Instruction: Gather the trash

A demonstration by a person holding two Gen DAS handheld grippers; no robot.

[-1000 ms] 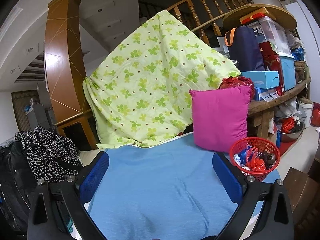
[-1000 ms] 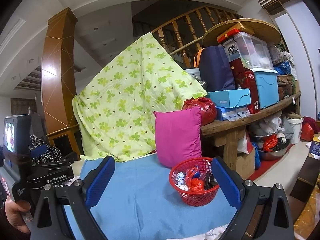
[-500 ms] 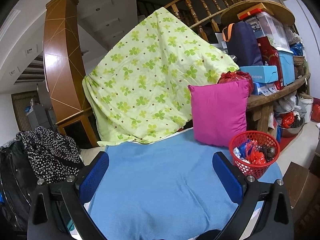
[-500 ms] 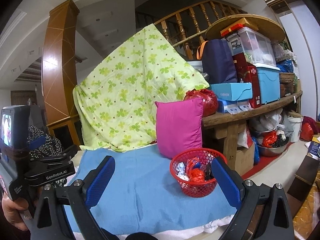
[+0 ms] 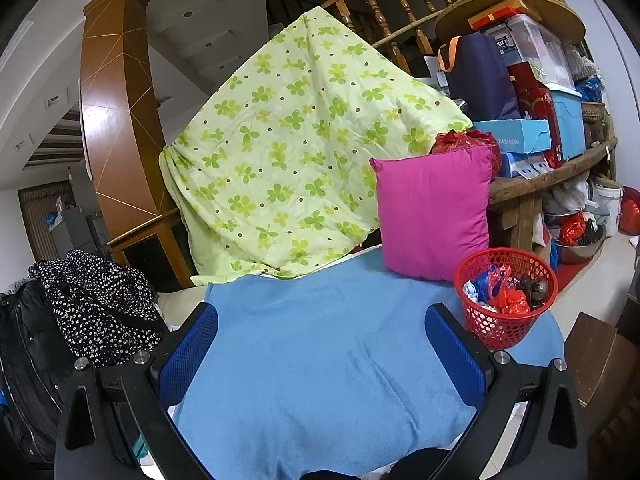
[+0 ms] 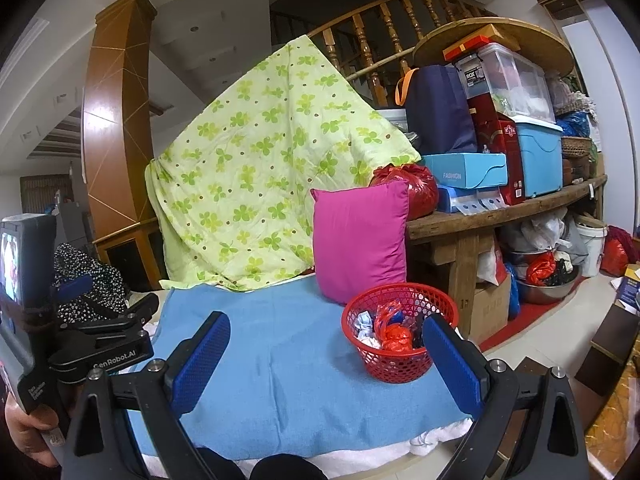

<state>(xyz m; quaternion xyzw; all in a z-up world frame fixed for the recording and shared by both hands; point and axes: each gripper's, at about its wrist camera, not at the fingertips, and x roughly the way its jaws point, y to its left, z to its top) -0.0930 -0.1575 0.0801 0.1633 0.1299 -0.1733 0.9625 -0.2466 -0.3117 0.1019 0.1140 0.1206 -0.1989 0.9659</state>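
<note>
A: What is at the back?

B: A big green blanket [image 5: 300, 152] with leaves on it hangs over wooden stair rails [image 6: 384, 36]. A tall brown post [image 5: 116, 120] stands to its left.

A: And on the right?

B: A wooden shelf [image 6: 500, 212] full of boxes. A pink pillow [image 5: 434, 212] leans beside it, on a blue cloth [image 5: 320, 360].

A: The floor?

B: Pale tiles [image 6: 548, 332], with a red mat [image 6: 516, 324].

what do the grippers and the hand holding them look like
Both the left gripper and the right gripper have black angular frames with silver screws and two fingers faced with blue textured pads. From the right wrist view, the left unit's black body reads "GenRobot.AI" and carries a small lit screen; a bare hand grips its handle.
</note>
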